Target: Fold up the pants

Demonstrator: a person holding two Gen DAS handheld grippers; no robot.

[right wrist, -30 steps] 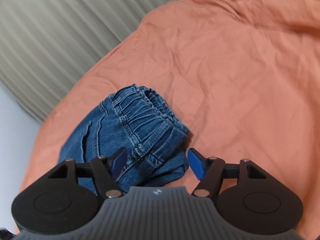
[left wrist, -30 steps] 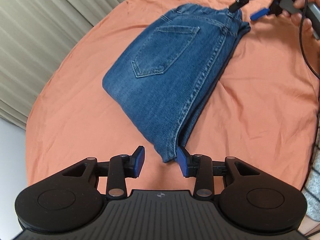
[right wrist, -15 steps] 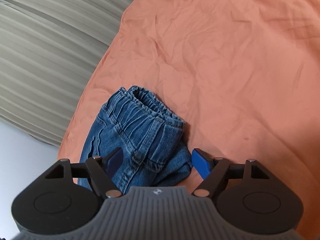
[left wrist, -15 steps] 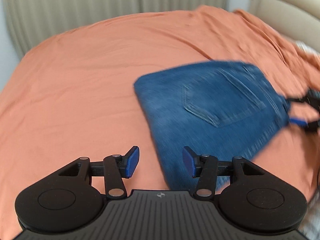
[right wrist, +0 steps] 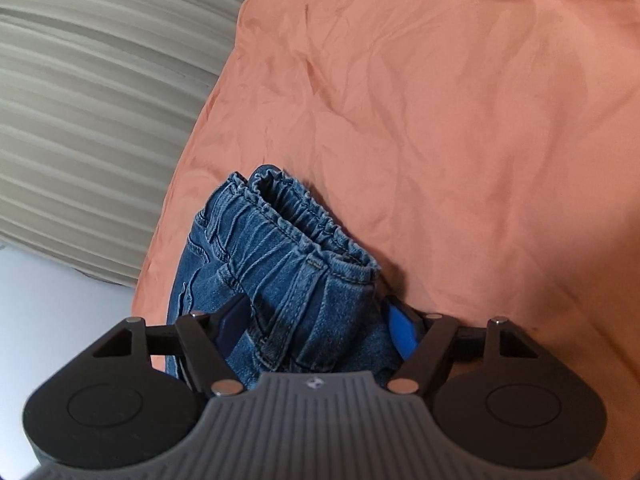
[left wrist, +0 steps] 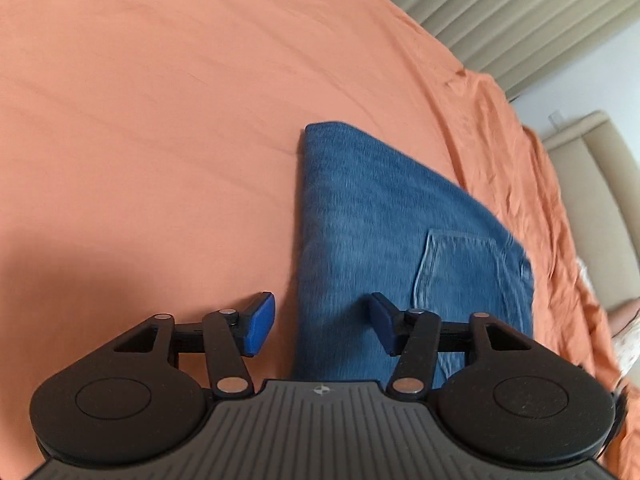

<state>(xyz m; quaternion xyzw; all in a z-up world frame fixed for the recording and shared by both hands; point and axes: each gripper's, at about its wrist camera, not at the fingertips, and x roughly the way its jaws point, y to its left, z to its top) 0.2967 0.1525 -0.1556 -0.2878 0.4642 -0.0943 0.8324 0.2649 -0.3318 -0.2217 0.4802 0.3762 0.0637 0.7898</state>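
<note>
Denim pants (left wrist: 384,240) lie folded; my left gripper (left wrist: 322,324) is opening, empty, over their edge. My right gripper (right wrist: 316,328) is closing around the elastic waistband (right wrist: 308,224), not yet pinching. Grabbing only the top layer could drag the stack apart.

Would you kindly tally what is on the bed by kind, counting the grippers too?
Folded jeans: 1
Orange bedsheet: 1
Grippers: 2, left gripper, jaws opening, and right gripper, jaws closing around the waistband
Total: 4

Faded blue denim pants (left wrist: 384,216) on matt, creased orange cotton-like sheet (left wrist: 168,92)
</note>
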